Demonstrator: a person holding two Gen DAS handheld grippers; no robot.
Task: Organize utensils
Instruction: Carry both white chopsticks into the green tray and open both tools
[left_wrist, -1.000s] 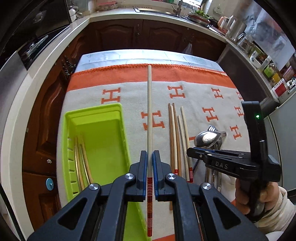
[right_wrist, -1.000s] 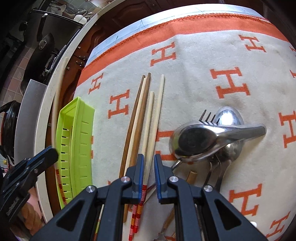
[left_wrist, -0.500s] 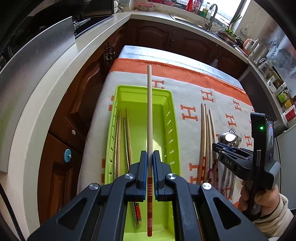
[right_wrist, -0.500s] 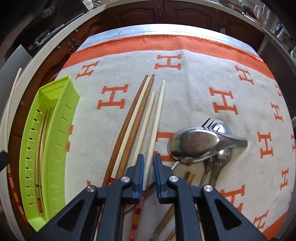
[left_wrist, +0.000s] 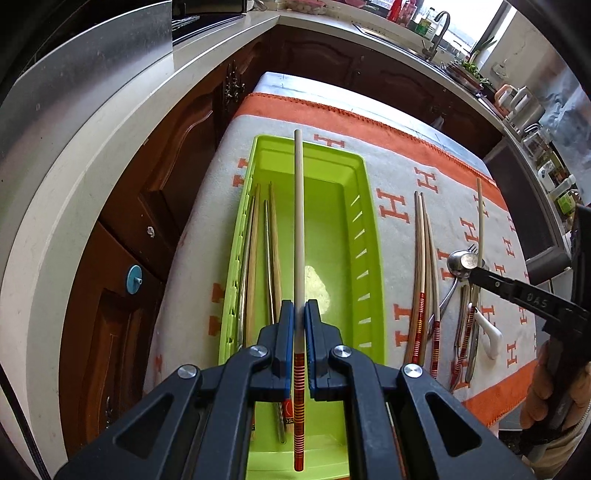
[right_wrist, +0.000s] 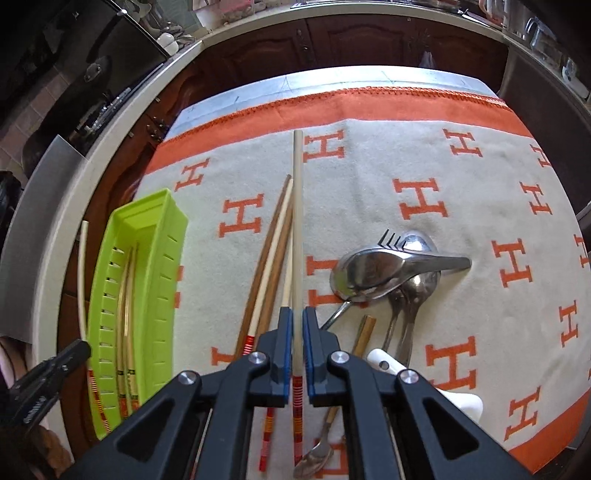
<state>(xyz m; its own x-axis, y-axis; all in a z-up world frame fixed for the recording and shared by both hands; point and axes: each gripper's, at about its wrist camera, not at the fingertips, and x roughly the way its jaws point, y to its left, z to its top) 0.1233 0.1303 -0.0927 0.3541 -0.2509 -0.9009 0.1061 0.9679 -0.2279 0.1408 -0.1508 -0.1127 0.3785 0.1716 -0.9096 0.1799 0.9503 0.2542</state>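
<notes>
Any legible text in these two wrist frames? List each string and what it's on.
"DAS": on the black right gripper, seen from the left wrist view.
"H": orange letter repeated across the cream and orange woven cloth.
Print on the wooden chopsticks in the lime-green plastic tray: too small to read.
Lettering on the black left gripper: blurred.

We read "DAS" on the right gripper (left_wrist: 480, 272) arm in the left wrist view. Orange "H" letters repeat across the cloth (right_wrist: 369, 177). Chopstick label print in the tray is illegible.
</notes>
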